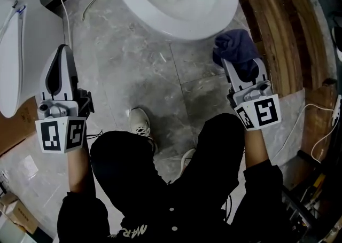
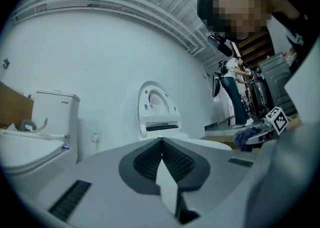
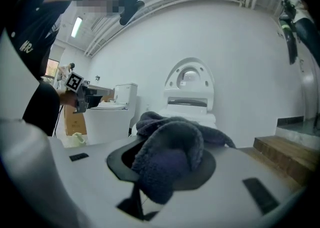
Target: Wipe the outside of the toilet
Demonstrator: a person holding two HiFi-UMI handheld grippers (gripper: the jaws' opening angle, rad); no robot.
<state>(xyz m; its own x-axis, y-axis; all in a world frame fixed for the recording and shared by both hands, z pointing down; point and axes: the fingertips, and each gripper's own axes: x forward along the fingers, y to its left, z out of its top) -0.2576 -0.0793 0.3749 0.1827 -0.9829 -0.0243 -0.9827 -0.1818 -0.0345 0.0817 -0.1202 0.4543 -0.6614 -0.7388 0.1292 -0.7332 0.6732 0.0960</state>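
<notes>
Toilet [image 1: 176, 1] ahead, second toilet [image 1: 21, 39] at left, left gripper [image 1: 63, 52] between them, cloth [image 1: 235, 43] in right gripper [image 1: 236, 67], right of the bowl

Black top [image 1: 160, 210], black trousers [image 1: 214, 140], pale sneakers [image 1: 140, 122]; grey-white left gripper [image 1: 63, 48] and right gripper [image 1: 230, 67], black-and-white marker cubes [image 1: 60, 135].

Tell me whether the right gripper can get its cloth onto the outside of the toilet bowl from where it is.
Probably yes. The right gripper, shut on the cloth, hangs just below the toilet bowl in the head view, with only bare floor showing between them.
</notes>
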